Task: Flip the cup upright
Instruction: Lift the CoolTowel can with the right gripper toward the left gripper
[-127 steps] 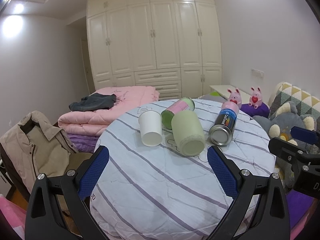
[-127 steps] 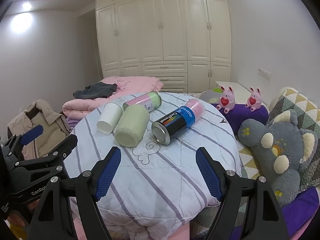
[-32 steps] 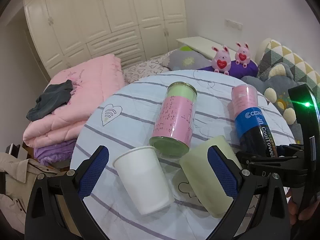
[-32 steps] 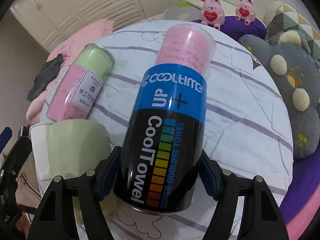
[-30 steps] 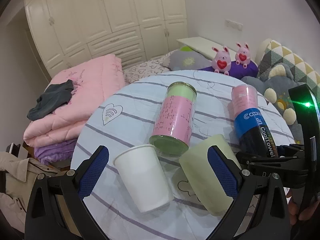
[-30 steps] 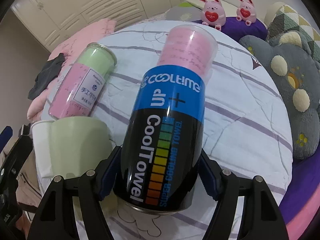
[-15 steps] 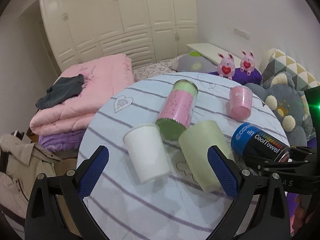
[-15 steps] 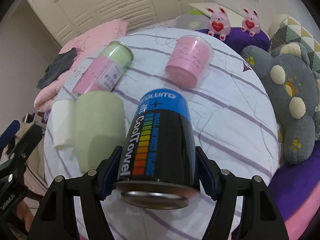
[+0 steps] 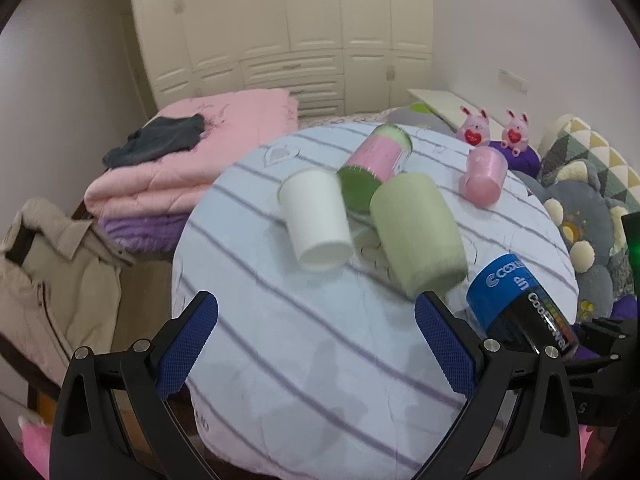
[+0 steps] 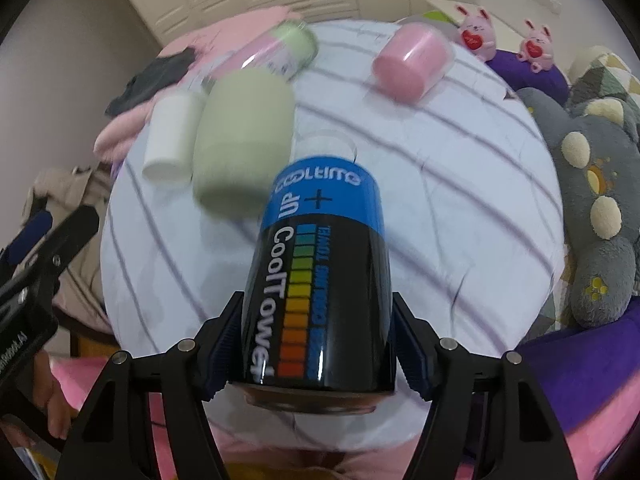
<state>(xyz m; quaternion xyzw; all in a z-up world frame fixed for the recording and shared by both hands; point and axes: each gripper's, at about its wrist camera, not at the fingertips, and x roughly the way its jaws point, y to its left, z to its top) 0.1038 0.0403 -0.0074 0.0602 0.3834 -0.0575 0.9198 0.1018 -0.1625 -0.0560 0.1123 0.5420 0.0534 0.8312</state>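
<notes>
Right wrist: right fingers (image 10: 316,344) clamp tilted canister (image 10: 320,272) over table edge (image 10: 532,312); left fingers (image 9: 316,344) spread, empty.

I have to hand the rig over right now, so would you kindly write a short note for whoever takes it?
Right gripper: shut on the black-and-blue can, tilted in the air over the table's near edge.
Left gripper: open, holding nothing.
On the table, all on their sides: white cup, green cup, pink-and-green can, pink cup.
Done: can picked up.
Left: stand it upright, release; the others are untouched.
</notes>
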